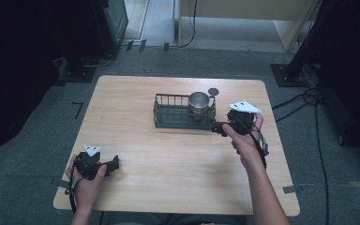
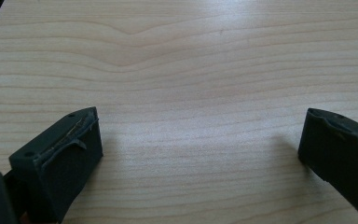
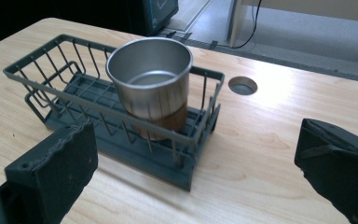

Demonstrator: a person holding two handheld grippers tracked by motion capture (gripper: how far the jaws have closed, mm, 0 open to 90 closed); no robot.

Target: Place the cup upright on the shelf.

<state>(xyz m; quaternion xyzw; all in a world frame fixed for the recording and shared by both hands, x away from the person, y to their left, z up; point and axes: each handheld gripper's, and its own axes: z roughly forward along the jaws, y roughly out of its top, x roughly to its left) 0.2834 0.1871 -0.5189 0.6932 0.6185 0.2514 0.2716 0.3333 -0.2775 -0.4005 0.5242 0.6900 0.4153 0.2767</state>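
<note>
A dark wire basket [image 1: 168, 114] [image 3: 51, 88] stands on the wooden table, right of centre. An upright metal cup [image 1: 198, 102] [image 3: 149, 84] sits in the basket's right end. My right gripper [image 1: 223, 129] [image 3: 193, 154] is open just off the basket's right end, its jaws wide apart with nothing between them. My left gripper [image 1: 115, 165] [image 2: 200, 144] rests open near the table's front left corner, over bare wood.
A round cable hole [image 1: 213, 91] [image 3: 242, 85] lies in the tabletop behind the basket. Dark equipment stands [image 1: 108, 23] and cables [image 1: 304, 101] sit on the floor around the table. Bare wood [image 1: 168, 159] stretches between the two grippers.
</note>
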